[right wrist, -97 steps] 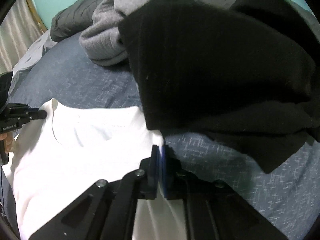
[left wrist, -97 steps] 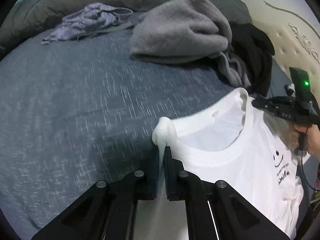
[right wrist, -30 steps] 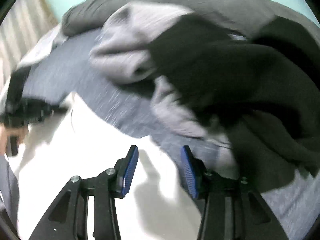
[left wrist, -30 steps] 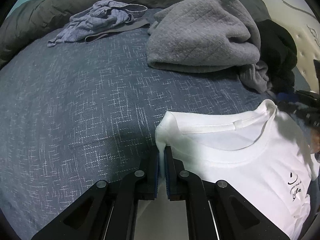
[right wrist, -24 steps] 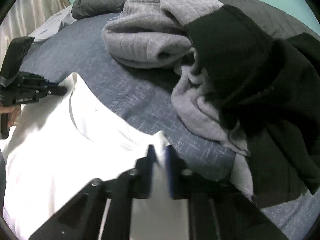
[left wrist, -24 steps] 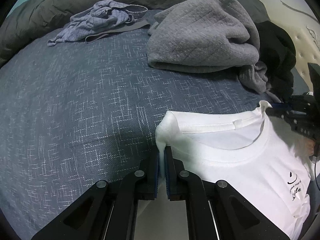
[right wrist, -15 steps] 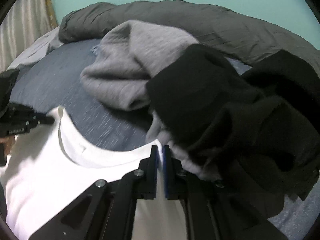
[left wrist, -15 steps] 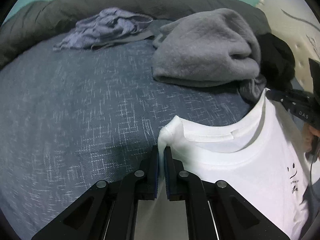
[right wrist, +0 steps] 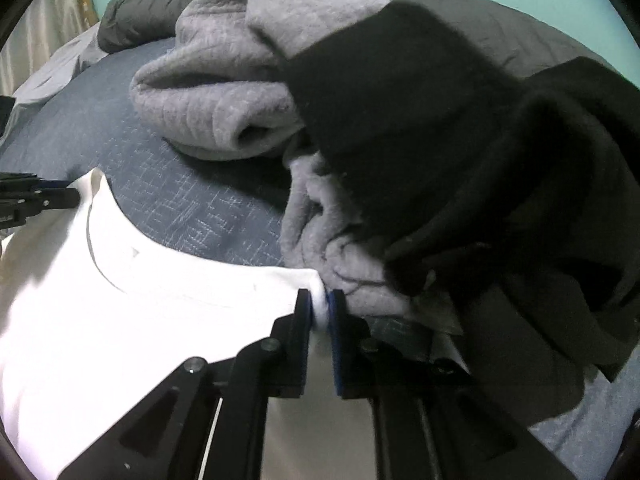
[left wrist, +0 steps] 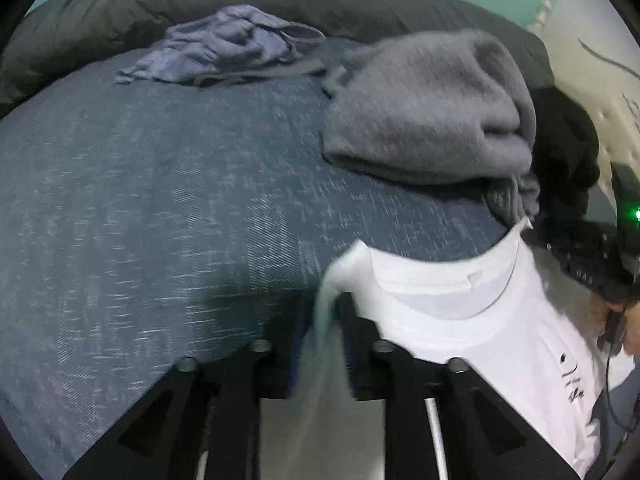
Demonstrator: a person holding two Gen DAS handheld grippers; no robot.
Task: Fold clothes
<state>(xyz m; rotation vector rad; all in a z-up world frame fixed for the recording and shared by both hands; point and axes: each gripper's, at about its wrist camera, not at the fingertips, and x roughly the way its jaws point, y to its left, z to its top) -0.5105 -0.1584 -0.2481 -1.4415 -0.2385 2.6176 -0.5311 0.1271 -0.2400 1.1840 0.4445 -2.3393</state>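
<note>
- Between the two hand-held grippers, a white T-shirt (left wrist: 480, 320) is stretched by its shoulders above the blue bed (left wrist: 160, 200).
- One shoulder corner is seen between the narrowly parted, motion-blurred fingers of the left hand-held gripper (left wrist: 326, 320); whether it is pinched cannot be told.
- The other shoulder corner is clamped in the right hand-held gripper (right wrist: 319, 312).
- A grey sweater (right wrist: 224, 92) and a black garment (right wrist: 460, 160) are piled just beyond the collar.

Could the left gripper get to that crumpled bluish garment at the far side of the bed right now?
Probably not yet: the left gripper has the white T-shirt between its fingers, though only bare bedspread lies before the bluish garment.
</note>
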